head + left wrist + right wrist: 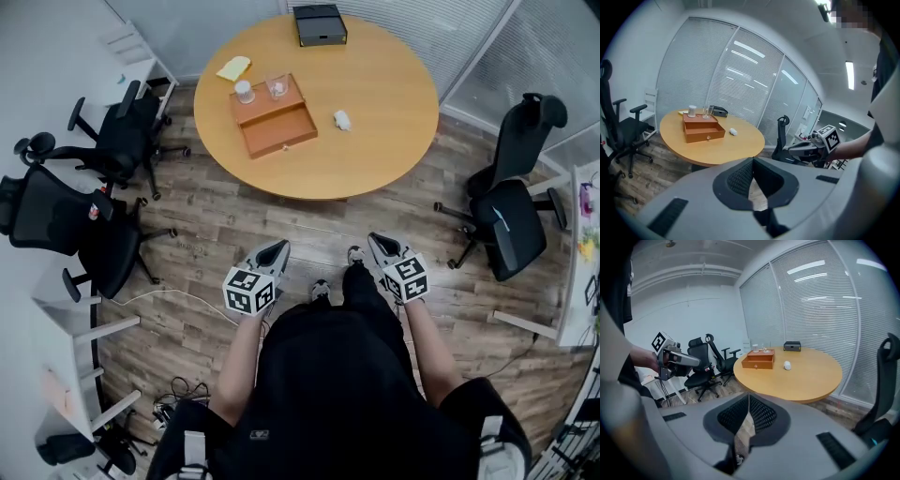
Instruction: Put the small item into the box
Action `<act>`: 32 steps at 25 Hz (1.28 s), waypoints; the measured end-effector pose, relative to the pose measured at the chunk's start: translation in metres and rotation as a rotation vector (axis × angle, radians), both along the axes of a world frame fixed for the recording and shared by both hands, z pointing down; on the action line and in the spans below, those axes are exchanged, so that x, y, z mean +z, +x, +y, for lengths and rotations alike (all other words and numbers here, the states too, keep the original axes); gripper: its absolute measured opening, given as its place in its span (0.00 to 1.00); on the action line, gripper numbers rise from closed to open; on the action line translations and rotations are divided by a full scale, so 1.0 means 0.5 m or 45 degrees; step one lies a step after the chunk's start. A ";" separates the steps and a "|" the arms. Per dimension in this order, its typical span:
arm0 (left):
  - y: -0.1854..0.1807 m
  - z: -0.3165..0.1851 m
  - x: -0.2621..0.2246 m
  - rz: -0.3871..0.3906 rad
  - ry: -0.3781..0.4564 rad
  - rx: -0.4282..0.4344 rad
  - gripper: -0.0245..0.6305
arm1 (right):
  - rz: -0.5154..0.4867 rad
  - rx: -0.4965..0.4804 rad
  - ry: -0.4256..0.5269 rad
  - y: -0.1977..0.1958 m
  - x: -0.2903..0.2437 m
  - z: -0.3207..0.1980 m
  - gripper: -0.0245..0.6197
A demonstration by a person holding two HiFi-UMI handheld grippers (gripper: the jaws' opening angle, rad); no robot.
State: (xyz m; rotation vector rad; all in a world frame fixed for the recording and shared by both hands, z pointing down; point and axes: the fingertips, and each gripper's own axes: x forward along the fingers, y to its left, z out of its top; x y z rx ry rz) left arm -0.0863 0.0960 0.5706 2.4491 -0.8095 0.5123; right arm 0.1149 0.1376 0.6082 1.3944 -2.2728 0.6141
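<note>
the small white rounded item (342, 119) is lying on the round light-wood table (375, 155), just beside the orange-brown wooden box (272, 105), off the box's right end in the head view and not touching it. the box's shallow drawer (282, 133) is standing pulled out toward the person. i judge the task is only starting. the left gripper (276, 250) and the right gripper (377, 243) are hanging well short of the box, over the wood-plank floor (225, 216), each with its jaws pressed together on nothing. the next move is calling for stepping closer, parting one pair of jaws and closing on the item. black office chairs (112, 131) and blind-covered glass walls (825, 301) are ringing the room.
</note>
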 end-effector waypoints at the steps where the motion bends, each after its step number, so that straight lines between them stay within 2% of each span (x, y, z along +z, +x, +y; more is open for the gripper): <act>1: 0.004 -0.006 -0.001 0.000 0.001 -0.007 0.05 | 0.001 -0.009 0.002 0.004 -0.001 -0.010 0.05; 6: 0.020 -0.035 0.002 -0.012 0.001 -0.044 0.05 | 0.003 -0.068 0.014 0.018 -0.008 -0.056 0.05; 22: 0.141 -0.124 -0.029 -0.008 0.042 -0.186 0.05 | 0.031 -0.262 0.012 0.134 -0.008 -0.188 0.05; 32: 0.160 -0.134 -0.025 -0.030 0.037 -0.376 0.05 | 0.015 -0.436 -0.003 0.164 0.010 -0.251 0.05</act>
